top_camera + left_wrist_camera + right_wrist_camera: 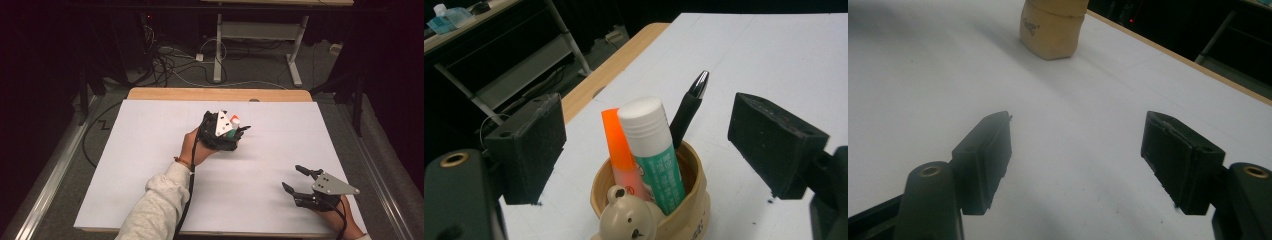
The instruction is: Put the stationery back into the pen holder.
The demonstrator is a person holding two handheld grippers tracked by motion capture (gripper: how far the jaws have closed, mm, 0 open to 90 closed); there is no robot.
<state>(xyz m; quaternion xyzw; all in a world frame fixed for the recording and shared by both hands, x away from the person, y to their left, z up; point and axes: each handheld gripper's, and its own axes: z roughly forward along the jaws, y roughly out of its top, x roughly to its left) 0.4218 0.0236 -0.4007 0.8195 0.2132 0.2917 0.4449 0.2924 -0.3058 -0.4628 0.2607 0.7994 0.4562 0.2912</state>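
Note:
A tan cup (pixel 691 212) with a small bear figure (pixel 626 220) on its front stands on the white table sheet (pixel 150 160). In it stand an orange highlighter (pixel 619 150), a white-capped glue stick with a green label (pixel 654 150) and a black pen (pixel 686 112). My left gripper (pixel 651 132) is open, its jaws wide on either side of the cup's contents and touching nothing. In the high view it (pixel 239 132) sits at the table's middle, over the cup. My right gripper (pixel 291 177) stands open and empty near the front right, and the cup (pixel 1050 32) is far ahead of it.
The table's bare wooden edge (pixel 200 94) runs along the far side. Behind it are cables (pixel 170 65) on the floor and the white legs of another desk (pixel 218 50). A person's sleeve (pixel 155 205) comes in from the bottom.

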